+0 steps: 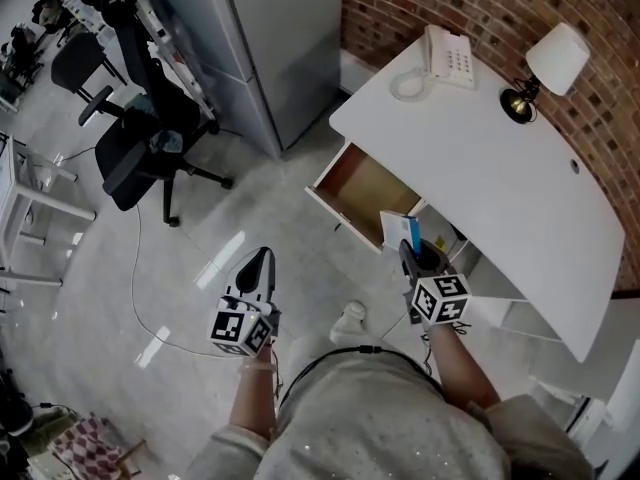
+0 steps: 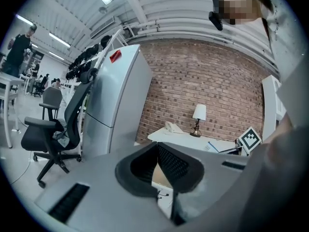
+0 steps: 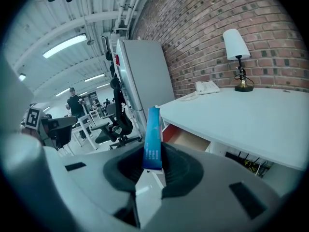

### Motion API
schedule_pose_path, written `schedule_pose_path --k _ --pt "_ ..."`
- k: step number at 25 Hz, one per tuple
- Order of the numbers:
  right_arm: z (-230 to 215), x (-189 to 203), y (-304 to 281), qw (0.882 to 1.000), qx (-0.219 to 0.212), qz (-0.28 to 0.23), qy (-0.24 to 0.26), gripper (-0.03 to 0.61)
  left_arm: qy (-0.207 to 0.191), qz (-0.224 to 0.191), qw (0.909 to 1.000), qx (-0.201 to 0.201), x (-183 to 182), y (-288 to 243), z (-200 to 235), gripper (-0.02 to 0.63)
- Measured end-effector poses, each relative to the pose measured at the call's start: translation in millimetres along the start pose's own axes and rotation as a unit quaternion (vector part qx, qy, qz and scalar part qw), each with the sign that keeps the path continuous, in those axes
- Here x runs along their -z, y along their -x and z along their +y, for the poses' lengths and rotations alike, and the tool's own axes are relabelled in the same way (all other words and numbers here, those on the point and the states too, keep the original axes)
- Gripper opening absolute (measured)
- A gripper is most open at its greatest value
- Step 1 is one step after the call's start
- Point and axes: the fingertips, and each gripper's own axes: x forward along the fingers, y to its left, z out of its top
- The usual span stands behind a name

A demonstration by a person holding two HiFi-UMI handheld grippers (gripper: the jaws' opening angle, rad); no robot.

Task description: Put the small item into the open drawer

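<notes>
A small blue and white box (image 1: pixel 402 230) stands upright between the jaws of my right gripper (image 1: pixel 412 252), which is shut on it. In the right gripper view the box (image 3: pixel 153 138) sticks up from the pads, in front of the open drawer (image 3: pixel 187 138). The drawer (image 1: pixel 362 190) is pulled out from under the white desk (image 1: pixel 490 168); its wooden inside is empty, and the box hangs just off its near right corner. My left gripper (image 1: pixel 256 268) is held lower left over the floor, its jaws shut with nothing between them (image 2: pixel 157 150).
On the desk stand a white telephone (image 1: pixel 448 58) and a small lamp (image 1: pixel 545 68) against the brick wall. A grey cabinet (image 1: pixel 262 48) stands left of the desk. A black office chair (image 1: pixel 140 143) and a floor cable (image 1: pixel 135 298) lie further left.
</notes>
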Motion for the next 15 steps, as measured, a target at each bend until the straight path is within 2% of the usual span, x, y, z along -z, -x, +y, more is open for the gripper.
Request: schedule_pose_path --k 6,15 --pt "-8 0 -20 1.000 0.002 0.011 -0.007 0.084 0.000 0.009 0.9997 0.024 4 -26 -8 0.006" --pt "-11 5 -57 0.999 0.026 0.037 -0.026 0.084 -0.001 0.032 0.9985 0.045 0 -67 25 0.006"
